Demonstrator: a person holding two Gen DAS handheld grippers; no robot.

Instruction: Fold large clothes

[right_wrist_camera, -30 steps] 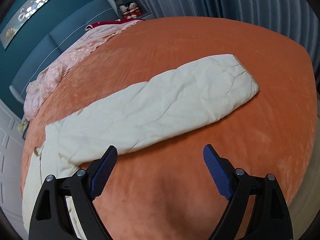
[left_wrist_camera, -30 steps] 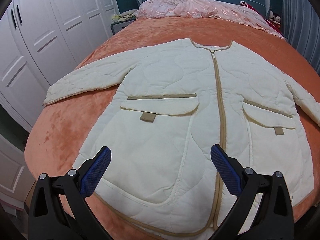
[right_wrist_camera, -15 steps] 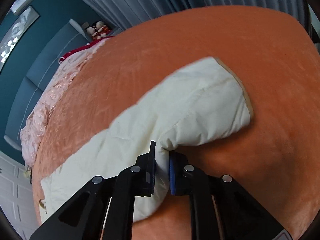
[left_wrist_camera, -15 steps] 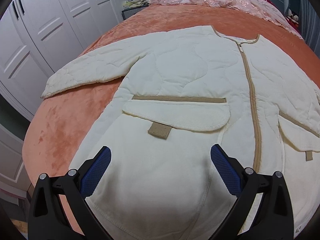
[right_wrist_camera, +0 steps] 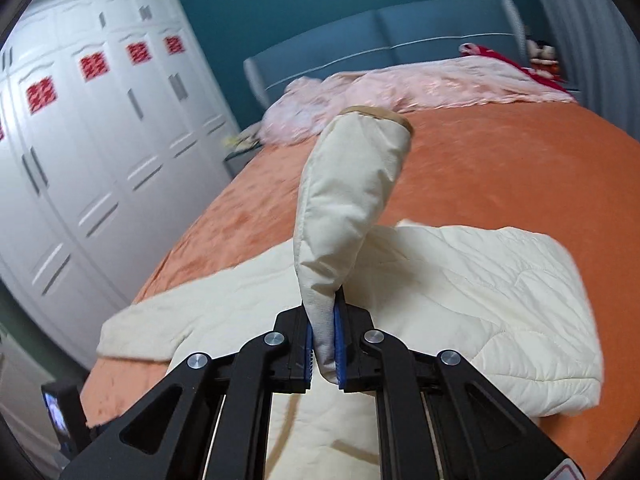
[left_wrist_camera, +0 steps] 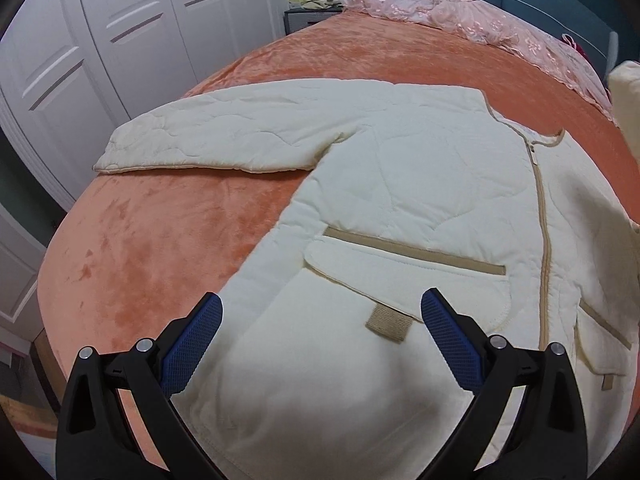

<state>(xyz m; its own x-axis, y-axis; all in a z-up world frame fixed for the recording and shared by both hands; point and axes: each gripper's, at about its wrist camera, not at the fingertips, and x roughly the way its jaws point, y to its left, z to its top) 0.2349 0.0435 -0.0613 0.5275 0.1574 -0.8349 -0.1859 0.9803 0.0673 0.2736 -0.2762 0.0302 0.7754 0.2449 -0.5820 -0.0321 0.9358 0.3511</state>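
Observation:
A cream quilted jacket (left_wrist_camera: 400, 184) with tan trim lies zipped and front up on the orange bedspread (left_wrist_camera: 180, 232). One sleeve (left_wrist_camera: 224, 140) stretches flat towards the wardrobe side. My left gripper (left_wrist_camera: 320, 298) hangs open over the jacket's lower front, just short of a pocket flap (left_wrist_camera: 408, 276), with nothing between its pads. In the right wrist view my right gripper (right_wrist_camera: 324, 320) pinches the other sleeve (right_wrist_camera: 348, 184), whose cuff stands up above the jacket body (right_wrist_camera: 460, 300). Its jaws are opening slightly, and the pads still press the fabric.
White wardrobe doors (left_wrist_camera: 120, 40) run along the bed's left side. Crumpled pink bedding (right_wrist_camera: 400, 84) lies at the head of the bed below a blue headboard (right_wrist_camera: 380, 36). A small nightstand (left_wrist_camera: 308, 20) stands in the corner. Grey curtains (right_wrist_camera: 580, 20) hang on the right.
My right gripper shut on the flat sleeve, then lifted it and swung it over towards the jacket body. My left gripper drifted towards the jacket's wardrobe side and stayed open.

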